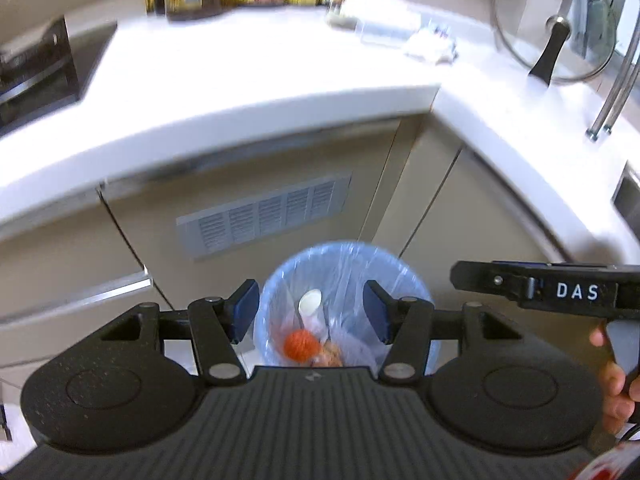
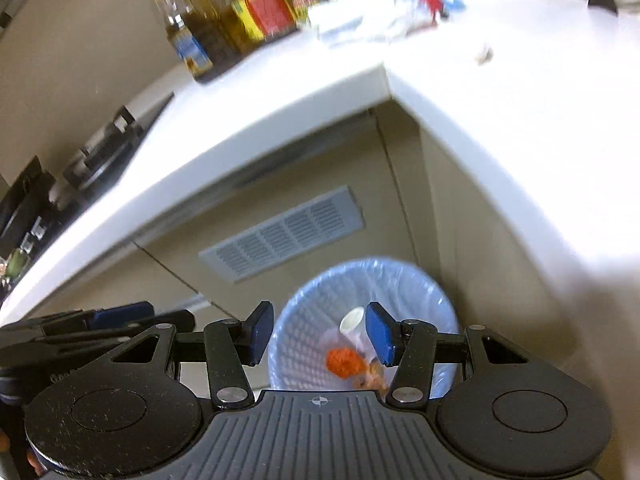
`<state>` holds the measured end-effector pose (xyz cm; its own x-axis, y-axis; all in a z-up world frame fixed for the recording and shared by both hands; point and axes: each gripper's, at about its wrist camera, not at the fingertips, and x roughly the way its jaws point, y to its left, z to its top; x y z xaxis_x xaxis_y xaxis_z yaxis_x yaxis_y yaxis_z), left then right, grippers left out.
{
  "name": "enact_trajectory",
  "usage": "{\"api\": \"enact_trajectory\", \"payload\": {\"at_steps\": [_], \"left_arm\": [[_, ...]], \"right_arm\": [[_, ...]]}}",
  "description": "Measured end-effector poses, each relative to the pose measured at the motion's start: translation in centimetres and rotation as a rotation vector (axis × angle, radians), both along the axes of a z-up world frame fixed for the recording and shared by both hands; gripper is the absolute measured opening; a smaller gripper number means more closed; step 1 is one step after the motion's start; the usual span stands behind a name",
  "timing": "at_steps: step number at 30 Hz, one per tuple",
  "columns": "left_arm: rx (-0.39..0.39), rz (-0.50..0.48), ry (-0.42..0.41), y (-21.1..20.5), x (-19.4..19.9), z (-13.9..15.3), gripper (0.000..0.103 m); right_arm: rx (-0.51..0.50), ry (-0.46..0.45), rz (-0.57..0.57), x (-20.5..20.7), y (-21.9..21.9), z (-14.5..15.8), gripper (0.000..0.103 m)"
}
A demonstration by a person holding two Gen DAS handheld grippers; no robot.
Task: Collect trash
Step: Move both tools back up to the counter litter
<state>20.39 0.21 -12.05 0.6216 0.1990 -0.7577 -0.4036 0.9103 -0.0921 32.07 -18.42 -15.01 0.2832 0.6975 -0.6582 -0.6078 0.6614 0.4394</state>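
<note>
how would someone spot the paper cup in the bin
Find the blue-lined trash bin on the floor under the counter corner. Inside, the white paper cup lies tipped on its side, above the orange ball; it is the only white thing there.

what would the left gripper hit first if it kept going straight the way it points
Probably the trash already in the blue-lined bin: the orange ball or the white cup beside it. Depth is unclear.

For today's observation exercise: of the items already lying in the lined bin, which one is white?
The paper cup lying on its side in the trash bin. It alone is white; beside it are an orange ball-like lump and brownish scraps.
</note>
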Motion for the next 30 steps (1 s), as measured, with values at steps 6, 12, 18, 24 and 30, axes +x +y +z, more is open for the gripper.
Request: {"api": "enact_trajectory", "payload": {"at_steps": [6,12,18,24,30], "left_arm": [[0.052,-0.034,-0.085,-1.4,0.7,4.0,0.054],[0.095,-0.091,-0.145,-2.4,3.1,6.5,0.053],[0.112,-0.163,-0.185,-3.3,6.9,7.7,0.053],[0.128,-0.229,-0.216,-3.1,11.1,8.1,0.053],[0.132,-0.27,-0.226,-1.6,15.0,8.1,0.053]], "right_arm": [[0.037,-0.074,-0.038,0.5,-2.5,3.3,0.052],[0.062,-0.135,-0.124,2.4,-4.8,5.8,0.052],[0.067,-0.186,-0.196,5.3,-6.1,7.4,0.052],[0.053,-0.221,-0.248,8.5,-6.2,8.1,0.052],[0.029,-0.249,-0.268,11.6,-4.6,8.2,0.052]]}}
